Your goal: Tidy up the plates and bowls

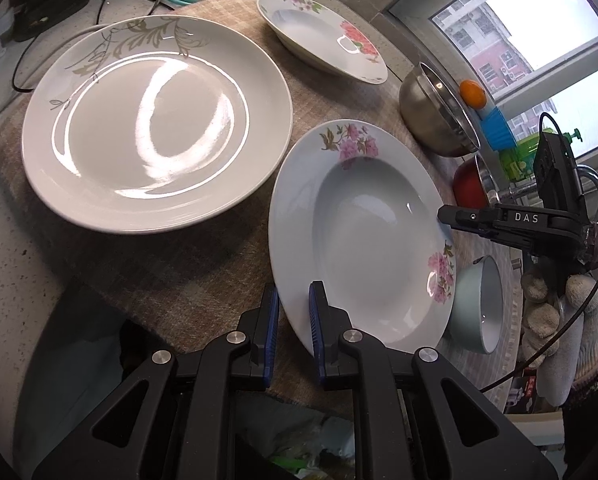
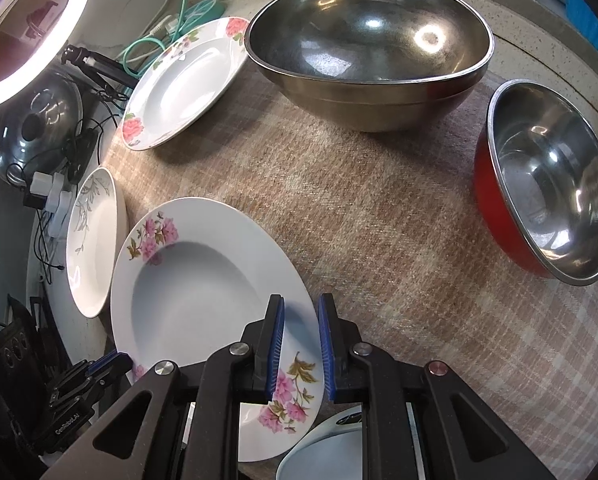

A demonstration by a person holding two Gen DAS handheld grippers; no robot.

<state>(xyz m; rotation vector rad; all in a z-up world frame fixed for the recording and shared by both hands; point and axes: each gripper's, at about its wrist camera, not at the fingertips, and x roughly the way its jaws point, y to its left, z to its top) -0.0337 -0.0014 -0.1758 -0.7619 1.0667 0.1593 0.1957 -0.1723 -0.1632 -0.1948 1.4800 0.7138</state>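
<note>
1. Your left gripper (image 1: 293, 322) pinches the pink-flowered plate's (image 1: 363, 216) near rim.
2. Your right gripper (image 2: 301, 344) pinches its opposite rim.
3. Plate lies beside the large white plate (image 1: 155, 128), on the mat (image 2: 379, 220).

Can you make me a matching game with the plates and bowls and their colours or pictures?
Things:
1. big flat plate
2. deep plate held by both tools
3. biggest metal bowl
4. smaller metal bowl by the right edge of the cloth

Looks:
A. red outside
B. grey-gold leaves on the rim
C. pink flowers on the rim
D. plain steel all over

Pairs: 1-B, 2-C, 3-D, 4-A
</note>
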